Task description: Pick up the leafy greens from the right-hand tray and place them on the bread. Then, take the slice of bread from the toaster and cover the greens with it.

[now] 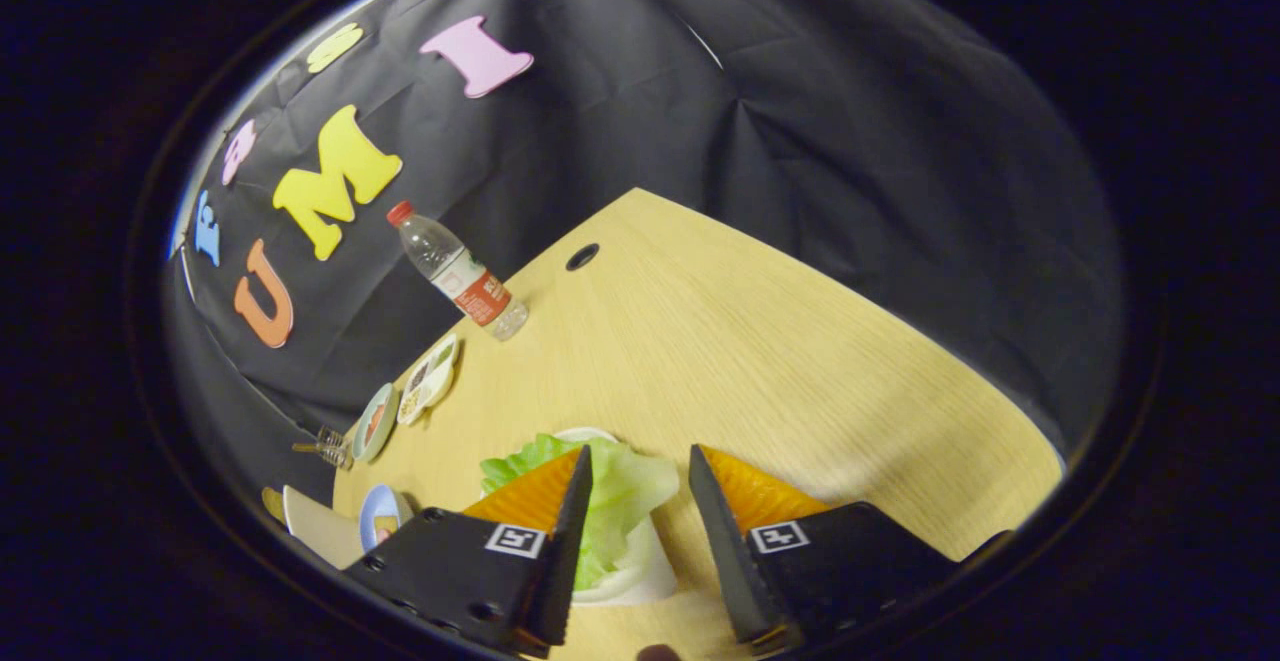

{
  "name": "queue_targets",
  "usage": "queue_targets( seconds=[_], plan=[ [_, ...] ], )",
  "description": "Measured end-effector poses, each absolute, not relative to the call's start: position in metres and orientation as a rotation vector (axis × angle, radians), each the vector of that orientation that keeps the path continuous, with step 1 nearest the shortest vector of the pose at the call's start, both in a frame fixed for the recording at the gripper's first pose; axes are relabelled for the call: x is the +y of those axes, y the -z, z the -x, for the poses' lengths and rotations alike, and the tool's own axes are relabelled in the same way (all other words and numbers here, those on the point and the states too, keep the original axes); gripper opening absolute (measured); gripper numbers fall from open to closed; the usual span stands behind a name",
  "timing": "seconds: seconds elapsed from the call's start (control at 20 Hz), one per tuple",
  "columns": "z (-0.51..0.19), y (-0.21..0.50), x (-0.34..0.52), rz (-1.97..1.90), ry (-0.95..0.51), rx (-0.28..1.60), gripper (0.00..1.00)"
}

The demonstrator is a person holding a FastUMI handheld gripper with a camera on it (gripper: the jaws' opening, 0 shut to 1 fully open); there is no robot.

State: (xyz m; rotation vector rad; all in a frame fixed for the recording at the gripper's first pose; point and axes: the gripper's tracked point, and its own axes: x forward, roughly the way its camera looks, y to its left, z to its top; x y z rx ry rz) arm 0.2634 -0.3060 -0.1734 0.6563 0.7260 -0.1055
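The leafy greens (625, 501) are pale green lettuce lying on a small white tray (640, 581) on the wooden table (760, 361). My gripper (638, 453) hangs just above them, its fingers wide apart and open. The left finger (560, 501) overlaps the left part of the leaf. Off the tray, the right finger (730, 511) stands over bare wood. Most of the leaf shows in the gap between the fingers, and neither finger presses on it.
A water bottle (455, 276) with a red cap stands near the table's far edge by the booth wall. Several small dishes (430, 381) line the table edge left of the greens, with a wire rack (330, 446) and a blue bowl (380, 516). A cable hole (582, 257) is behind.
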Motion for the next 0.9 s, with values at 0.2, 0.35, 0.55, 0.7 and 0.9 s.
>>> queue_targets(
  seconds=[0.2, 0.35, 0.55, 0.7, 0.9],
  plan=[
    [-0.262, 0.168, -0.317, -0.685, 0.095, 0.71, 0.14],
    [-0.258, 0.16, -0.322, -0.652, 0.081, 0.689, 0.0],
    [-0.256, 0.129, -0.311, -0.614, 0.044, 0.63, 0.01],
    [-0.251, 0.099, -0.297, -0.583, 0.019, 0.587, 0.01],
    [-0.25, 0.063, -0.271, -0.55, -0.001, 0.54, 0.0]
  ],
)
